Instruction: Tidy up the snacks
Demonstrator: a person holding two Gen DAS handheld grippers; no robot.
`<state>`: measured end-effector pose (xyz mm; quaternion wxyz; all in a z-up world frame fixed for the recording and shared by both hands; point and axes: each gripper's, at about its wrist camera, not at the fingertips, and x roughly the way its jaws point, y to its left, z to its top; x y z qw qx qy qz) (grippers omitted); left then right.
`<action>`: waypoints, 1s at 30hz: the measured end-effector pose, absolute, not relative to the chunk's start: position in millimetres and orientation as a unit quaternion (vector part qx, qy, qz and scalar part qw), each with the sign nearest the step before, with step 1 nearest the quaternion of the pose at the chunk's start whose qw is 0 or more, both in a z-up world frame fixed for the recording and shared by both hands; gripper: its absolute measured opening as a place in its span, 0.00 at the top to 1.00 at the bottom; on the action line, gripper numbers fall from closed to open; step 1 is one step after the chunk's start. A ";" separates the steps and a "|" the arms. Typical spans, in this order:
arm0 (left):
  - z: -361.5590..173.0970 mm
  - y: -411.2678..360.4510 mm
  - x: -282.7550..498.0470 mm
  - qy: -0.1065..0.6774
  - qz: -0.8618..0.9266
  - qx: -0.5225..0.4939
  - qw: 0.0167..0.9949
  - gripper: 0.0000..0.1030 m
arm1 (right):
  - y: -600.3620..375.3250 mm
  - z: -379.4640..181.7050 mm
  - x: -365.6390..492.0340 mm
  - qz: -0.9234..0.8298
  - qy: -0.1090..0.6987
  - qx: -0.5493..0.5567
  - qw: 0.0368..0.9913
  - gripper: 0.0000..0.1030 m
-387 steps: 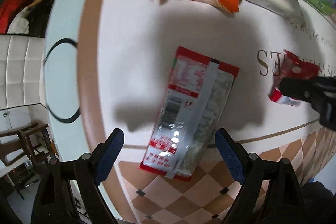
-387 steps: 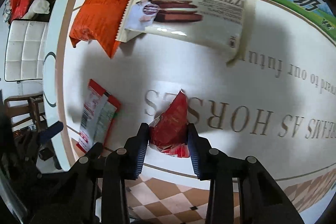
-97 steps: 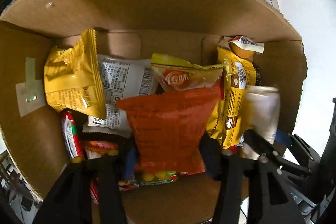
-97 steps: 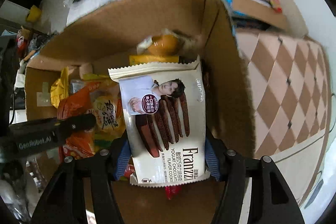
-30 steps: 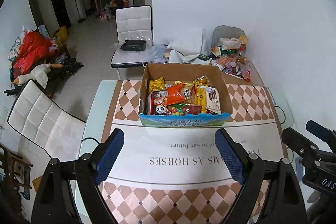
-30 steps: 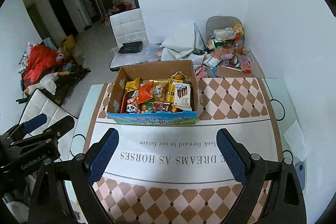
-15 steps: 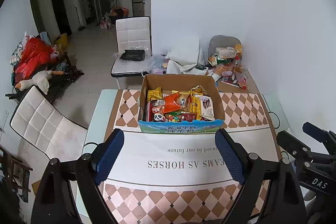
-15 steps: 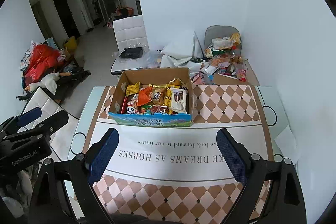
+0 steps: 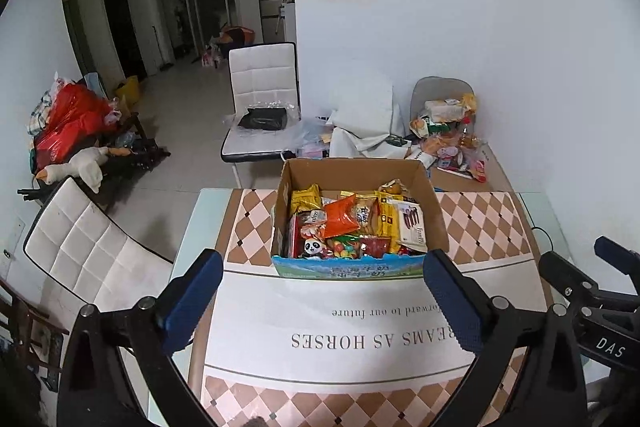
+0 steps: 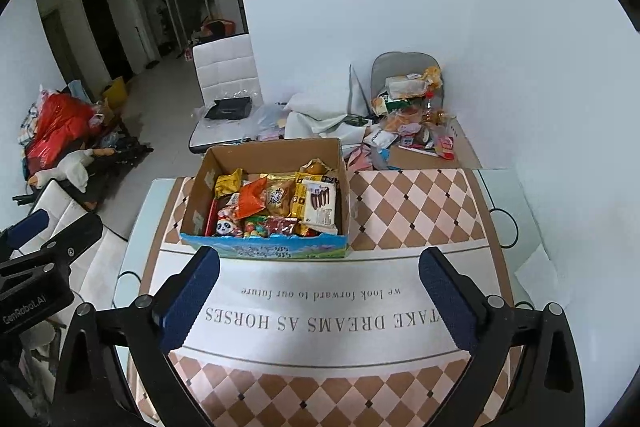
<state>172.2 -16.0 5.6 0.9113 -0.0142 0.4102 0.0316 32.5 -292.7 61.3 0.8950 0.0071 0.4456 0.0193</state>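
A cardboard box (image 9: 352, 169) (image 10: 276, 151) stands on the far half of the table and is full of snack packs. Among them are an orange bag (image 9: 340, 217) (image 10: 250, 203) and a white Franzzi cookie pack (image 9: 410, 225) (image 10: 320, 207). My left gripper (image 9: 320, 291) is open and empty, held high and back from the table. My right gripper (image 10: 320, 287) is also open and empty, at a similar height. The right gripper shows at the right edge of the left wrist view (image 9: 592, 291). The left gripper shows at the left edge of the right wrist view (image 10: 44, 259).
The table carries a checkered cloth with a white printed band (image 9: 360, 327) (image 10: 320, 311). White chairs stand at the left (image 9: 88, 259) and behind the table (image 9: 260, 107). A pile of loose snacks (image 9: 448, 135) (image 10: 412, 119) lies beyond the box by the wall.
Both grippers have let go of their packs into the box and drawn up and back. Over the last second the view keeps rising and the box looks smaller.
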 end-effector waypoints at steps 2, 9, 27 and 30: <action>0.3 -14.6 177.8 0.412 0.037 -0.011 0.910 0.01 | -290.8 58.6 37.7 0.015 0.440 0.003 0.898 0.01; -11.7 -9.0 190.0 0.418 0.052 -0.016 0.907 0.01 | -283.1 51.4 56.1 0.008 0.430 -0.007 0.903 0.01; -13.7 -9.8 195.4 0.417 0.055 -0.015 0.907 0.01 | -278.0 54.3 68.8 0.004 0.426 -0.006 0.905 0.01; -13.7 -10.2 195.8 0.416 0.054 -0.013 0.908 0.01 | -278.6 54.4 69.0 0.005 0.425 -0.007 0.905 0.01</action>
